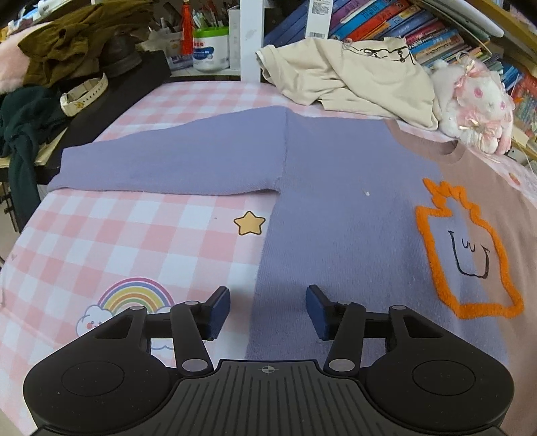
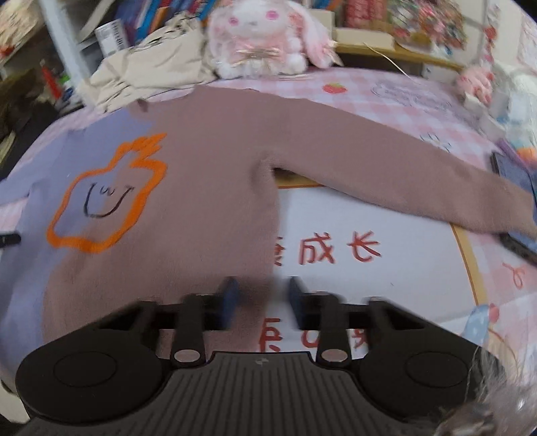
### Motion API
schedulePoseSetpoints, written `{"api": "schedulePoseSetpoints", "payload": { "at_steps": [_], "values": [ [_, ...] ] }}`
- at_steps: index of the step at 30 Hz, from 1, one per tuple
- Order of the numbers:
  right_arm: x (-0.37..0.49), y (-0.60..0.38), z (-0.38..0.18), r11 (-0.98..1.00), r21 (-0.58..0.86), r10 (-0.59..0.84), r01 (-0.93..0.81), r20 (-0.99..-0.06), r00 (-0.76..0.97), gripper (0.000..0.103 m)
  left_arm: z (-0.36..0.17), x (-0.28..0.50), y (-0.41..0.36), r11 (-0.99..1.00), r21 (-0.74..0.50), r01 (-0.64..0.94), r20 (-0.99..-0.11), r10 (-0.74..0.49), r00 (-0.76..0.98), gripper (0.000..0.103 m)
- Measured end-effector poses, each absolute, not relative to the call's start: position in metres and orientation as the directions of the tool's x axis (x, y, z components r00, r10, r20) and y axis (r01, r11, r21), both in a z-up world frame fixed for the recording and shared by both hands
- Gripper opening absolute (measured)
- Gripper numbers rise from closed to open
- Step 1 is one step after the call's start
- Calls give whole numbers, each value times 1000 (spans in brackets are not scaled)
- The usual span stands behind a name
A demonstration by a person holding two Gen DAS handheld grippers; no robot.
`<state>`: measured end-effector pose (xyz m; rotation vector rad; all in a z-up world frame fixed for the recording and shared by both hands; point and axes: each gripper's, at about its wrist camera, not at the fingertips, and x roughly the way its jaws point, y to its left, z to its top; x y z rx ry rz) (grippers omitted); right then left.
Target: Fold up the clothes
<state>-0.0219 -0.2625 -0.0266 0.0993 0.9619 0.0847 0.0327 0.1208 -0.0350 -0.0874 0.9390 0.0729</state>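
Both tongs, left (image 1: 268,312) and right (image 2: 263,303), spread empty (pads bare) over the sweater (image 1: 335,218).

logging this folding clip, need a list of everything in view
sweater: 1, half lilac, half dusty pink, orange outlined figure, spread flat on the bed
bedsheet: 1, pink and white check, under the sweater
cream garment: 1, beige, crumpled behind the sweater
plush rabbit: 1, white and pink, beside the collar
books: many, mixed colours, back shelf
olive clothes: 1 heap, far left
left tool: 1, black, blue pads, open over the lilac side edge
right tool: 1, same colours, open over the pink side edge
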Motion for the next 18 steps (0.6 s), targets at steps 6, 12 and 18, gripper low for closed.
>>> {"api": "schedulePoseSetpoints", "payload": {
  "at_steps": [6,12,18],
  "values": [
    [-3,-261,-33,998,68,64,-16,-791,609,8,-35,24,117,995,-63,-80,-795,-2,607,20],
    [7,-250,-35,1000,29,25,-3,-790,613,8,-36,31,123,996,-60,-65,-785,-7,619,15],
    [0,-247,-37,998,54,27,25,-780,625,9,-36,43,130,998,-54,-41,-785,-17,619,13]
  ]
}}
